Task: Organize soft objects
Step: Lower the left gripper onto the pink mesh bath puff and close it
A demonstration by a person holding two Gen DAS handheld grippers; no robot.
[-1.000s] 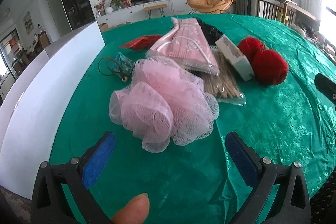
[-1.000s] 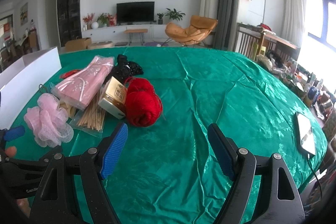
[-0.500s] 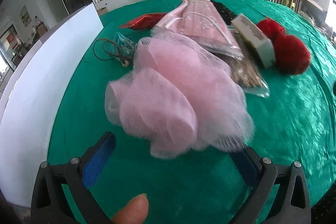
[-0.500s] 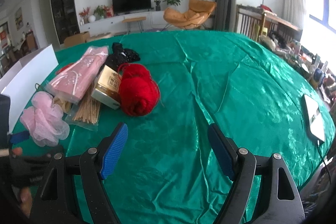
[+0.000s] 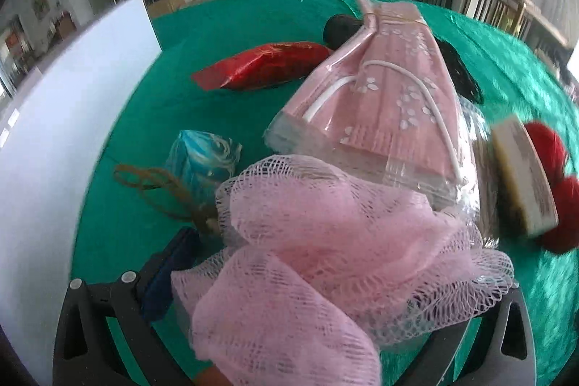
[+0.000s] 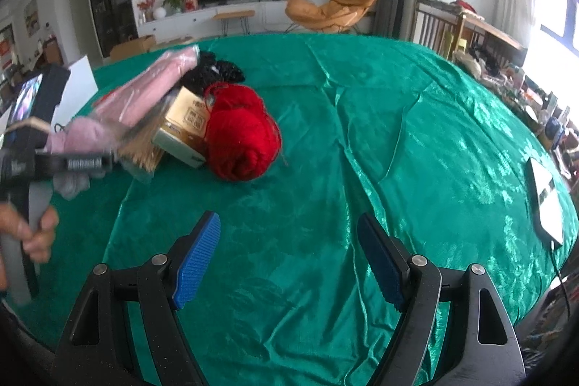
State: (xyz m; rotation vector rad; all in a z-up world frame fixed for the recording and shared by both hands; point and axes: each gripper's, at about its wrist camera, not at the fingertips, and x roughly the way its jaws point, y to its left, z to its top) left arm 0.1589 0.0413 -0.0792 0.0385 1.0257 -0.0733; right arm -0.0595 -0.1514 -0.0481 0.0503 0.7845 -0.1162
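1. While the pink mesh pouf (image 5: 325, 259) fills the lower frame, my left gripper (image 5: 307, 306) brackets it; whether the pads grip it, I cannot tell.
2. My right gripper (image 6: 289, 259) is spread over bare green cloth (image 6: 398, 132).
3. Farther up: red yarn (image 6: 240, 140), centre-left.

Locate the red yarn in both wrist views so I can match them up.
Left wrist view: the red yarn sits at the far right edge, partly hidden behind the small beige box.
Right wrist view: the red yarn lies left of centre on the green tablecloth, in full view.
Shared landmark: the small beige box touches the yarn in both views.
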